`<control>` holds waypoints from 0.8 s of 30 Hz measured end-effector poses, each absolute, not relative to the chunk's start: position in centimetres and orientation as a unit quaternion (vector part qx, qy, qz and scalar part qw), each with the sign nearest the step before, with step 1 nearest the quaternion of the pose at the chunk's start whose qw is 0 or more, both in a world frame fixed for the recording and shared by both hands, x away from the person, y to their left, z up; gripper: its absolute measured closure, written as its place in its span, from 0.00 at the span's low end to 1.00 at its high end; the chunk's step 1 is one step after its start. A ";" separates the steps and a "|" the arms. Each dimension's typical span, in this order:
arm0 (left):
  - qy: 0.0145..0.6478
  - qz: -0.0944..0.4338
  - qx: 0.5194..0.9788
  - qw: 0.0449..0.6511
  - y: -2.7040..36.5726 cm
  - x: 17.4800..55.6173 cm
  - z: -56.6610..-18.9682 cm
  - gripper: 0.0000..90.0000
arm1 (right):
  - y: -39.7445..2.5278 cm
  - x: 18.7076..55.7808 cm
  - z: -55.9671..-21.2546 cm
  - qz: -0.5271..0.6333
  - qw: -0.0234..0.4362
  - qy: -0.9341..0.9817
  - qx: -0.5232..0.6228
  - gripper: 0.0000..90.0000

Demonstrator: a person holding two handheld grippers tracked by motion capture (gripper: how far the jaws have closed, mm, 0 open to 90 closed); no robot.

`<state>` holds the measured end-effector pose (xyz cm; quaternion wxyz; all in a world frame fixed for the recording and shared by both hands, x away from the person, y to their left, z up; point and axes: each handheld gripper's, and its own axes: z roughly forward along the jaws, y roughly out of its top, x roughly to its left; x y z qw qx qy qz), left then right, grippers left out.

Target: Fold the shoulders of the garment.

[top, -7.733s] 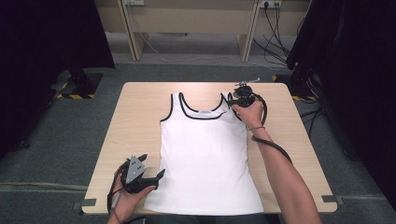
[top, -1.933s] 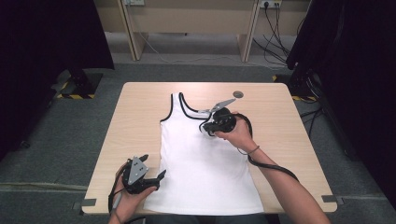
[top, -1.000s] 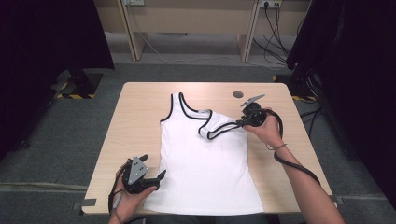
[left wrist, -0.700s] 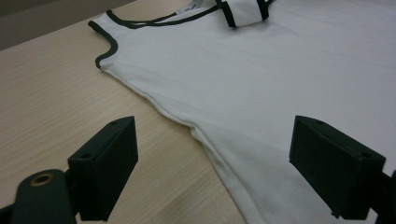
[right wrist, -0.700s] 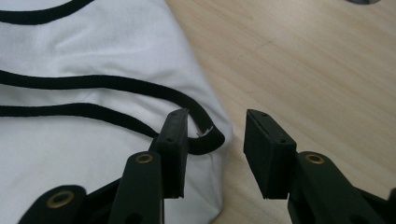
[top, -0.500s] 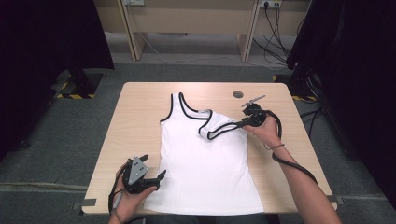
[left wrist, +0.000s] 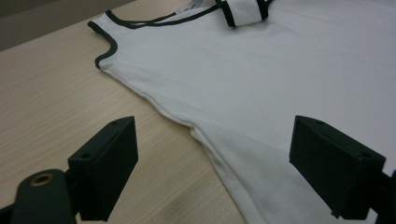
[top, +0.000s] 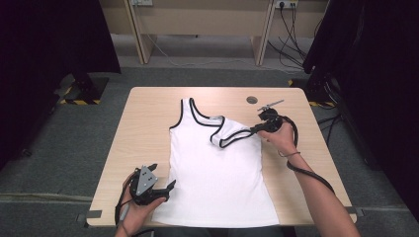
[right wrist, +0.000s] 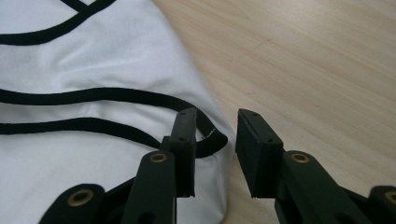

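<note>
While its two black jaws stand a little apart, the right gripper [right wrist: 212, 154] sits at the folded edge of the tank top [top: 217, 168]. The jaws are not pinching the cloth. One jaw rests just beside the black trim and the other hangs over the bare table [top: 148, 128]. I think the person has folded the right strap [top: 232, 136] in toward the middle and is letting it go, or getting ready to pull it flat.

Down by the near corner, the left gripper [top: 148, 185] has its jaws wide apart. The side seam of the top runs between them in the left gripper view, and nothing is held. It may be waiting there to keep the bottom of the top from sliding, or to grab the hem [top: 217, 219] next.

Lying flat in the middle of the table, the top has its neck pointing away from the person. It is white and soft, with thin black edging round the neck and arm holes. It looks smooth, with only small wrinkles near the folded strap. Cloth like this will bend and slip easily, so it needs a gentle pinch.

Pale wood makes up the table, with fine lines in it and a small round hole [top: 252, 99] near the far edge.
</note>
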<state>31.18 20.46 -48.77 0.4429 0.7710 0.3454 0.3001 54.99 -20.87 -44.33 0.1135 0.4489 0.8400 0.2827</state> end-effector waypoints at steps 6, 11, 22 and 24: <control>0.346 0.300 0.771 0.444 20.5 31.2 -48.8 0.16 | -20.9 55.0 -44.5 0.284 0.107 0.839 0.450 0.93; 0.344 0.301 0.771 0.442 20.5 31.2 -48.8 0.16 | -21.6 54.9 -43.9 0.302 0.118 0.824 0.465 0.94; 0.344 0.301 0.772 0.441 20.4 31.2 -48.8 0.16 | -22.5 55.6 -44.5 0.293 0.134 0.799 0.508 0.86; 0.344 0.301 0.773 0.441 20.4 31.2 -48.8 0.16 | -22.2 55.4 -44.1 0.291 0.153 0.800 0.502 0.83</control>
